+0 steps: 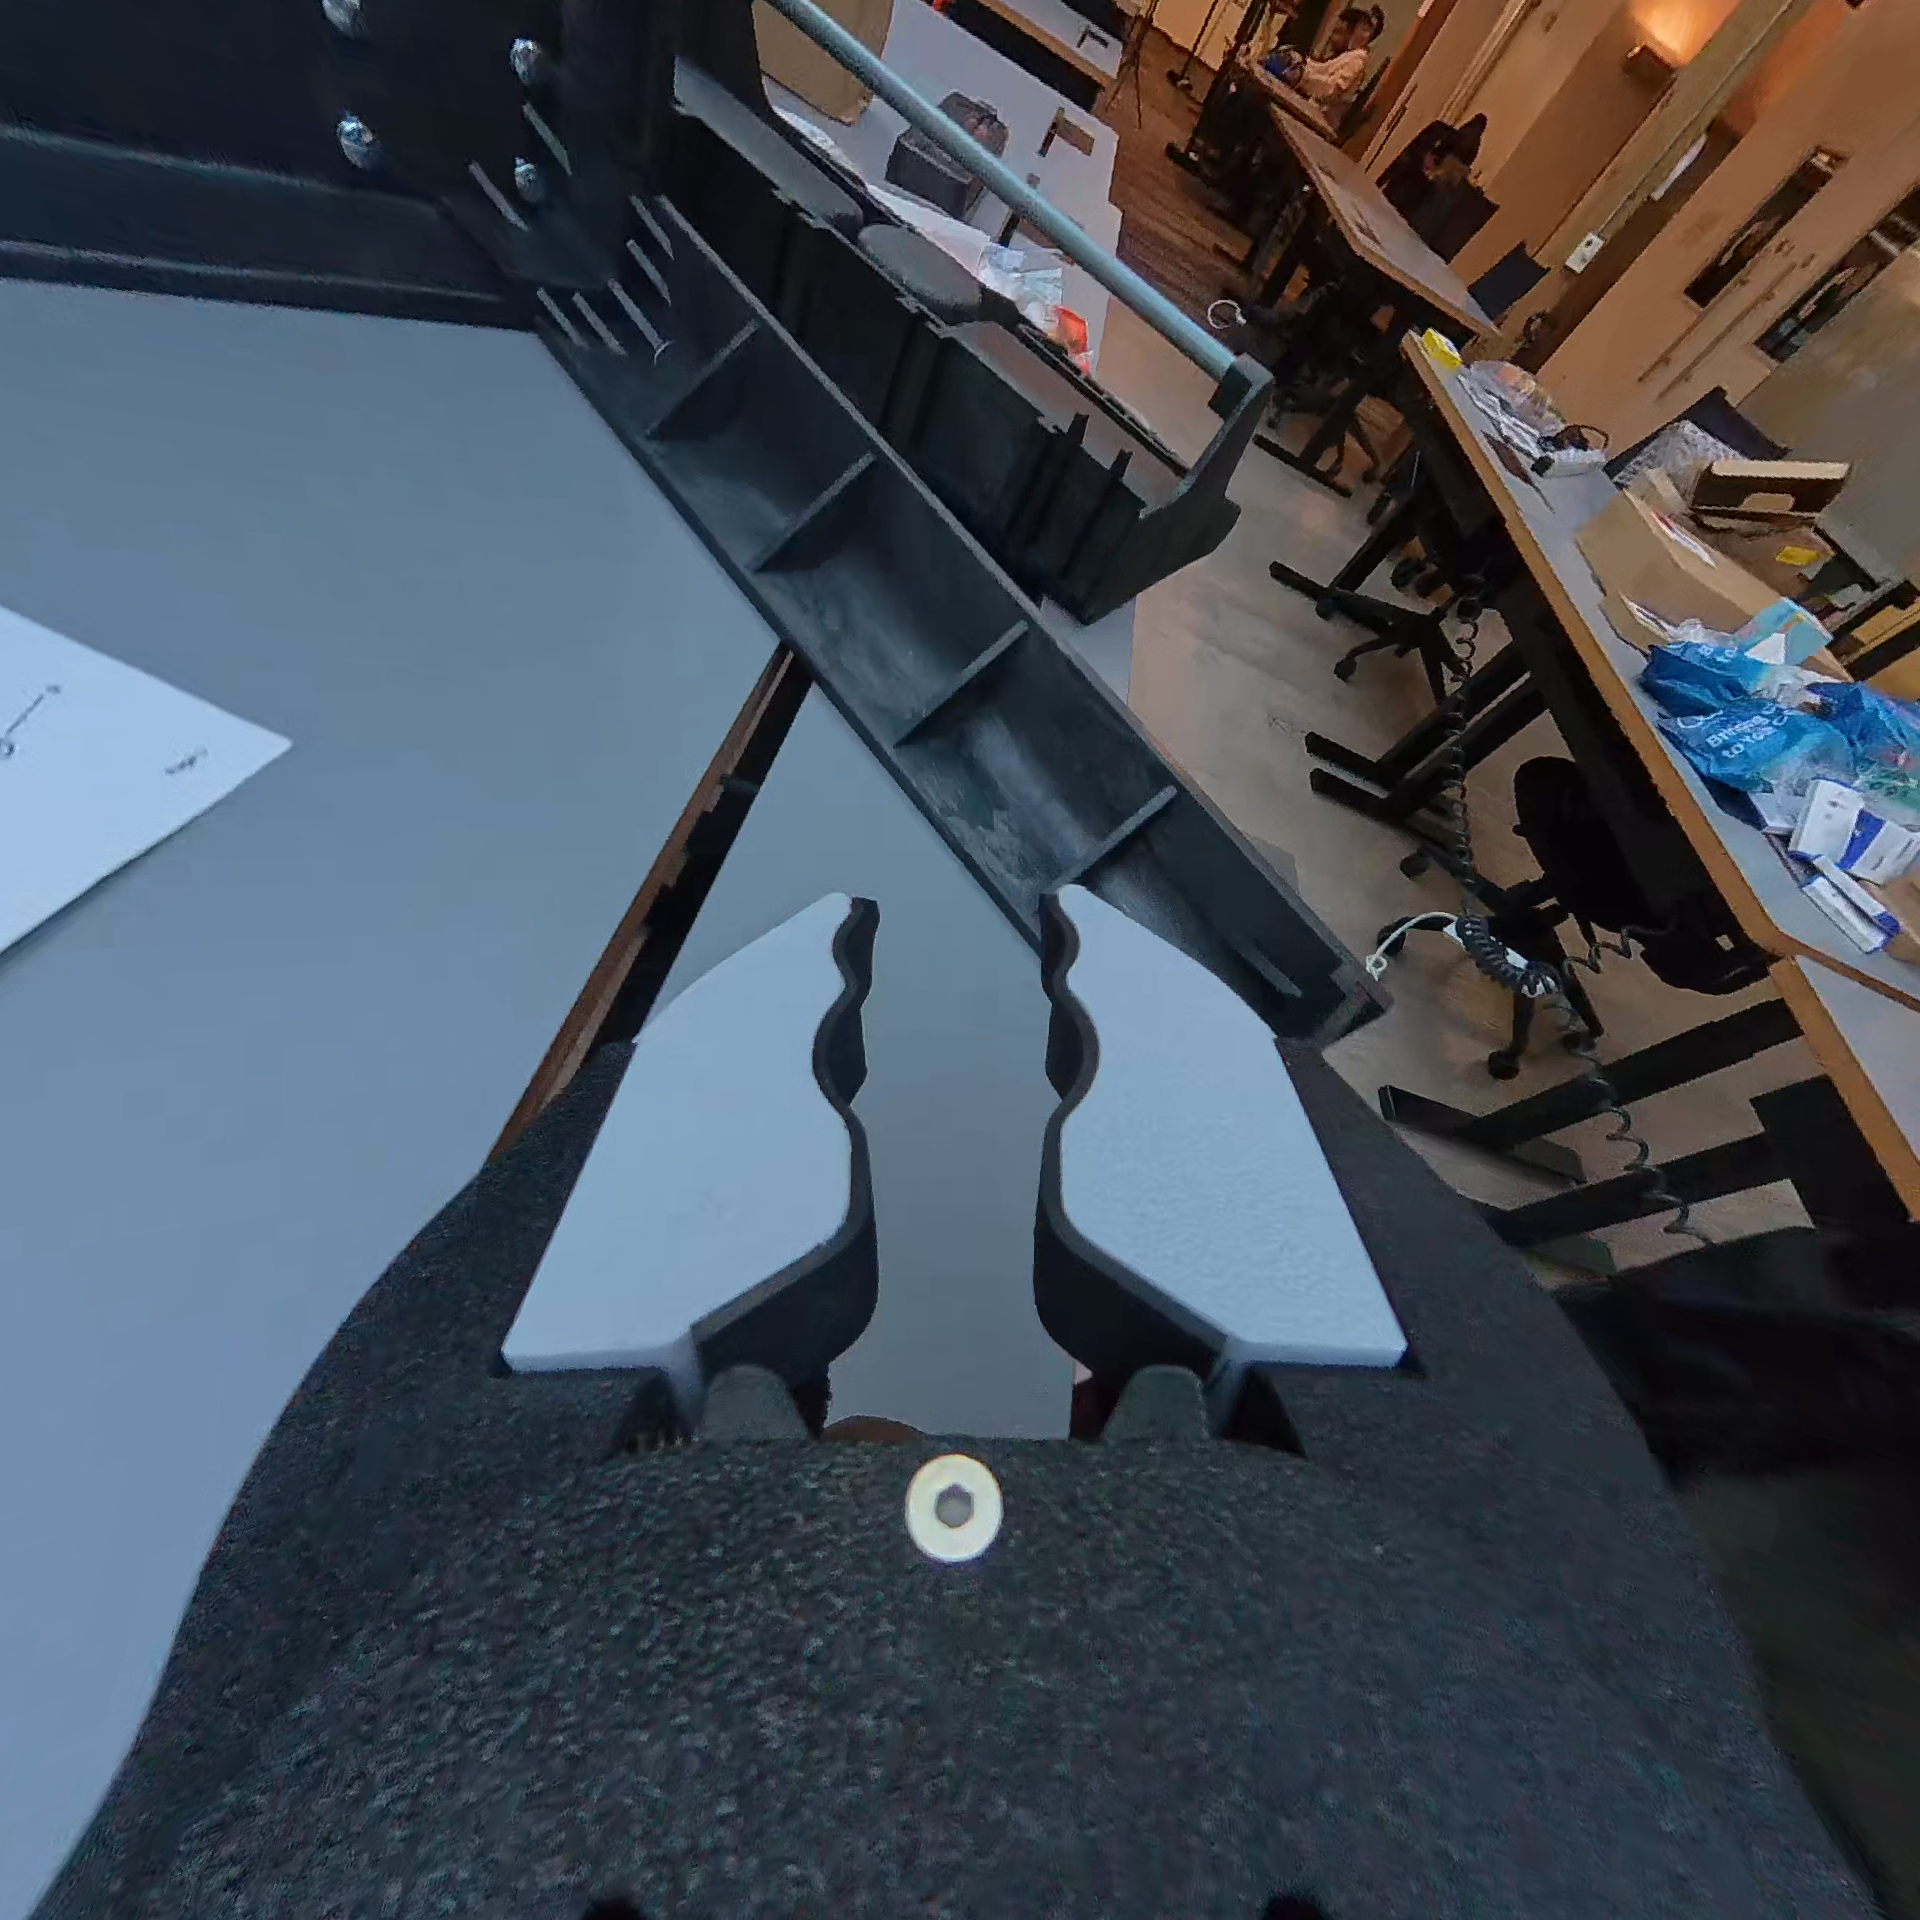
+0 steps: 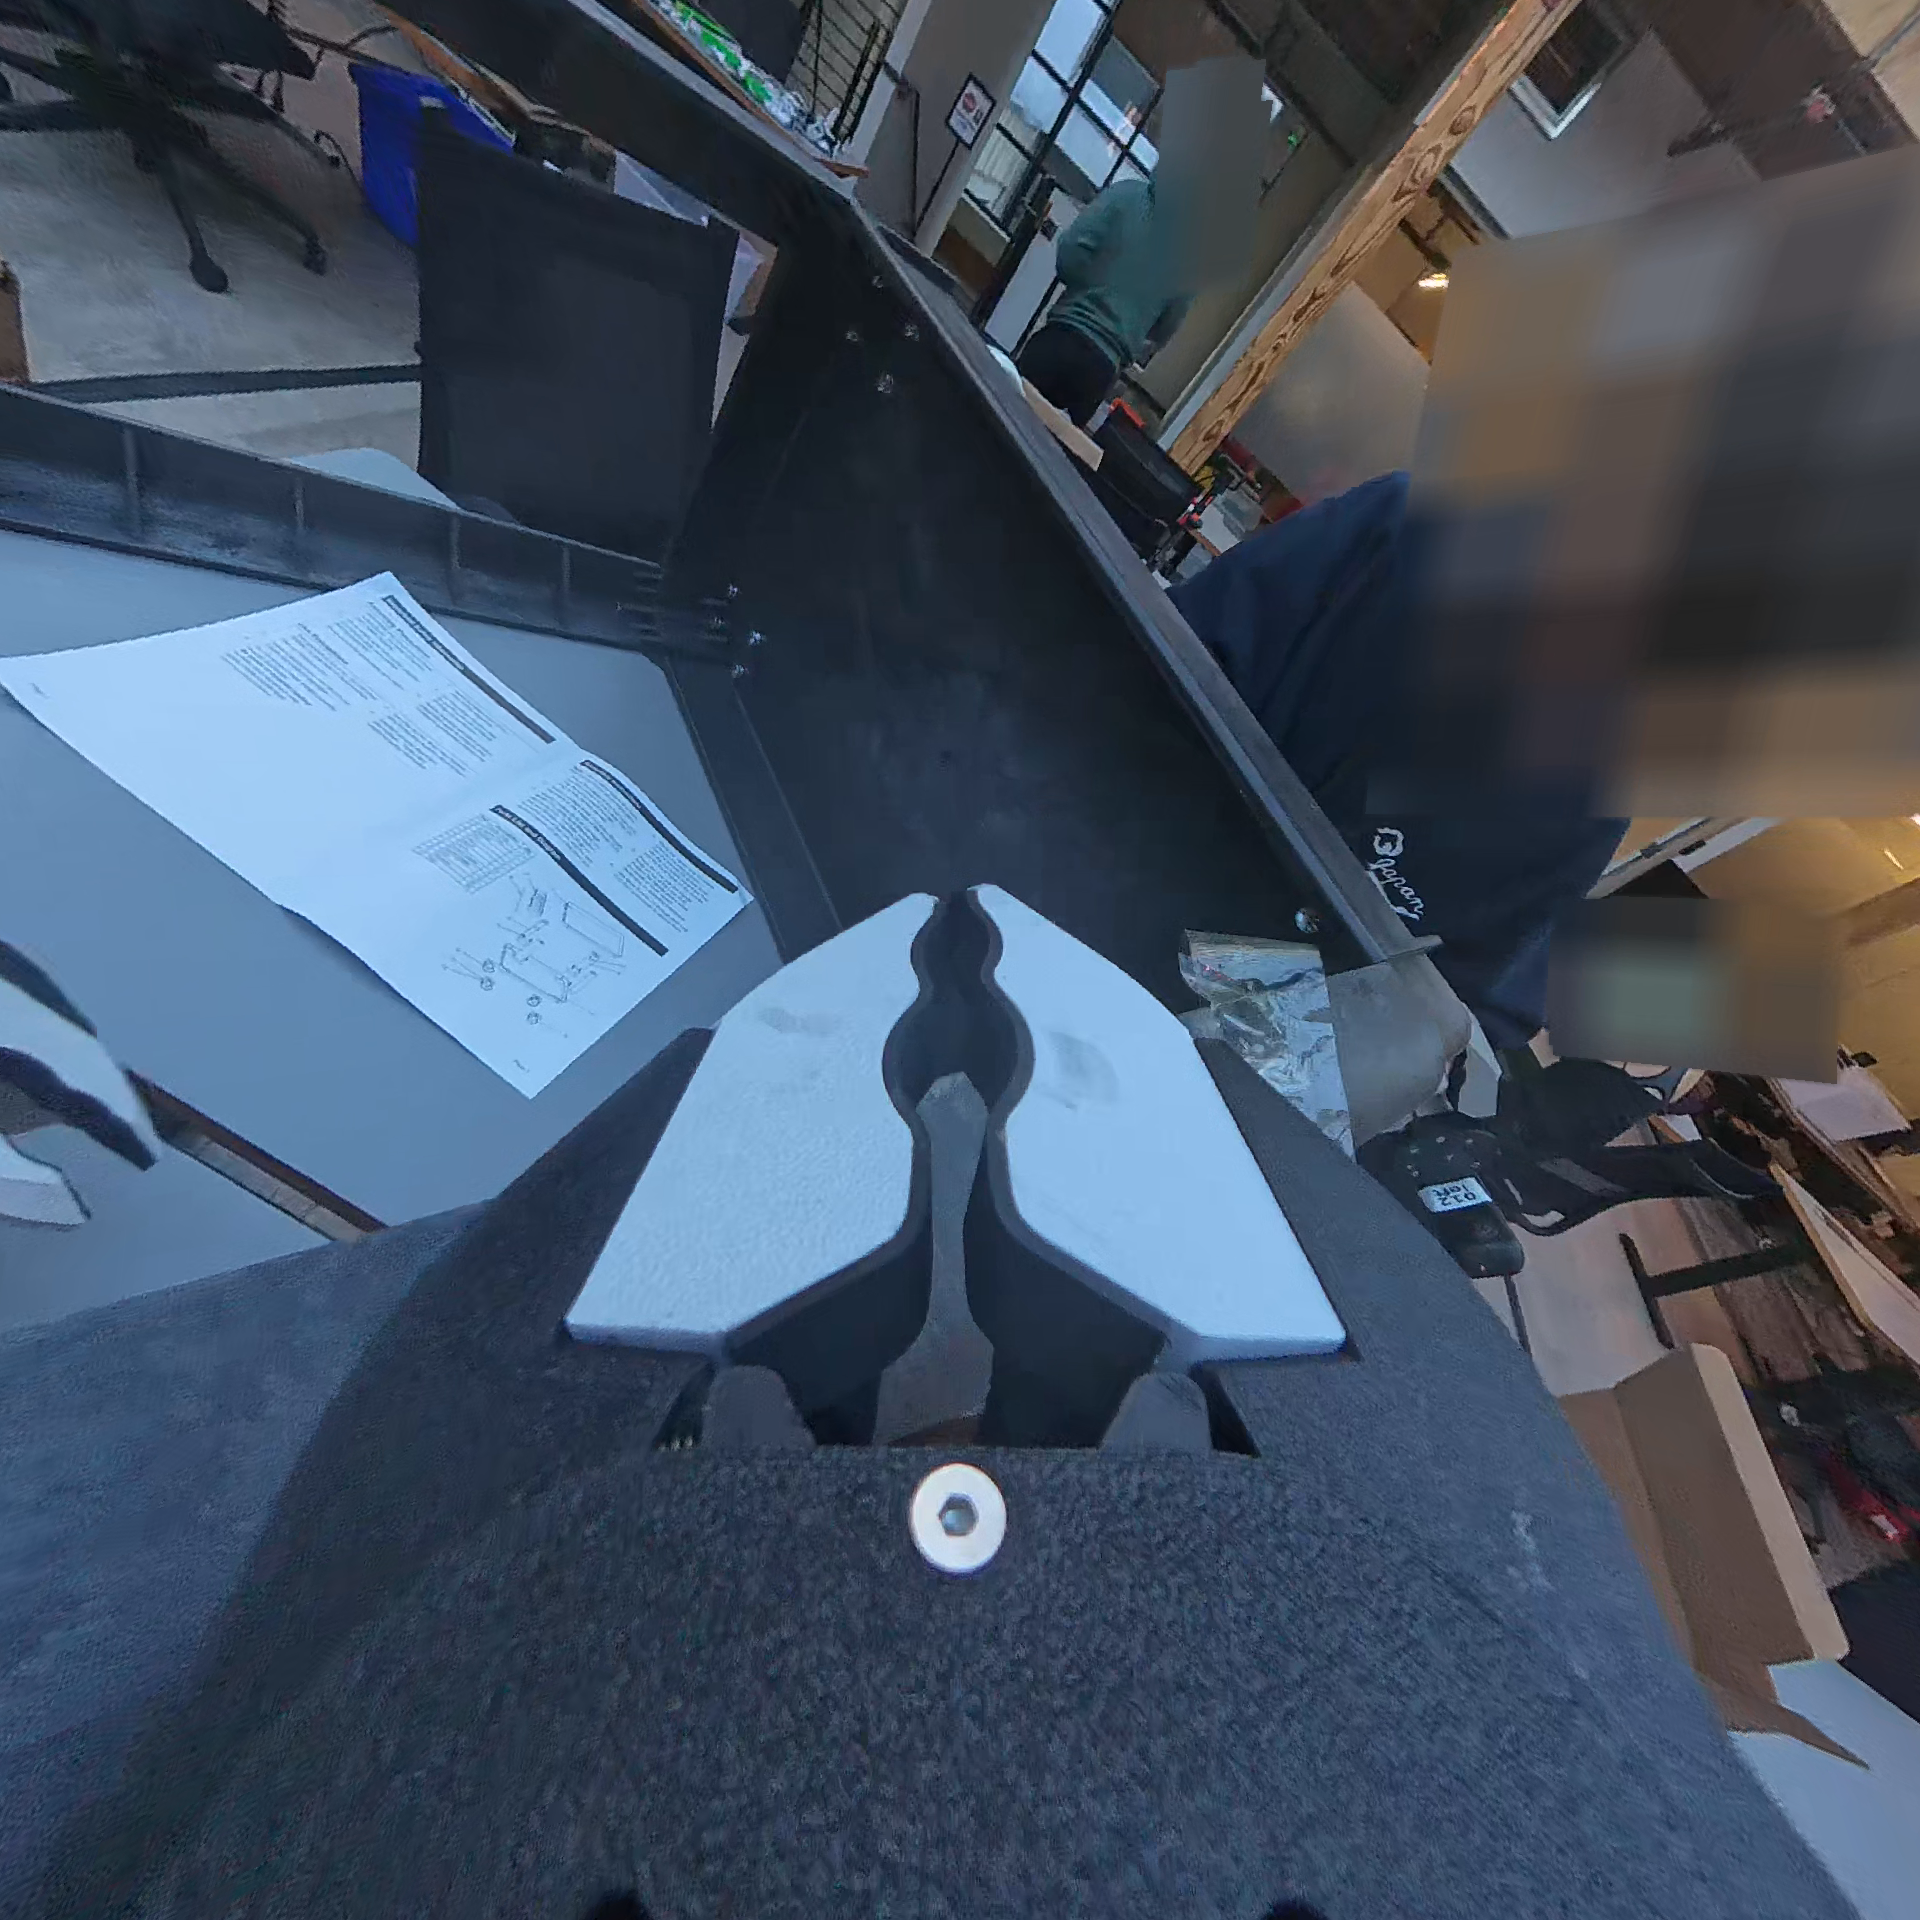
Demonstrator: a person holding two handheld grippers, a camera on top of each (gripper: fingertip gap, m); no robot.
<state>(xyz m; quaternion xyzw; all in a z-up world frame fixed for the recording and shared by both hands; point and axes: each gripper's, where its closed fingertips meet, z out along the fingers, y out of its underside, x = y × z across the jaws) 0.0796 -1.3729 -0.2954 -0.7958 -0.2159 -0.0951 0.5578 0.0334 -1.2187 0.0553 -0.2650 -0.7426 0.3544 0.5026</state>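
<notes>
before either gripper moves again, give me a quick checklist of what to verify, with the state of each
1. Left gripper open with nothing between its fingers: ok.
2. Left gripper clear of the black ribbed plastic rail: cannot tell; its right fingertip overlaps the rail's edge in the left wrist view.
3. Right gripper shut: ok, fingertips meet.
4. What the right gripper holds: cannot tell; a grey strip shows between its fingers.
5. Instruction sheet flat on the grey table, away from both grippers: ok.
6. Black panel joined to the rail by screws: ok.
</notes>
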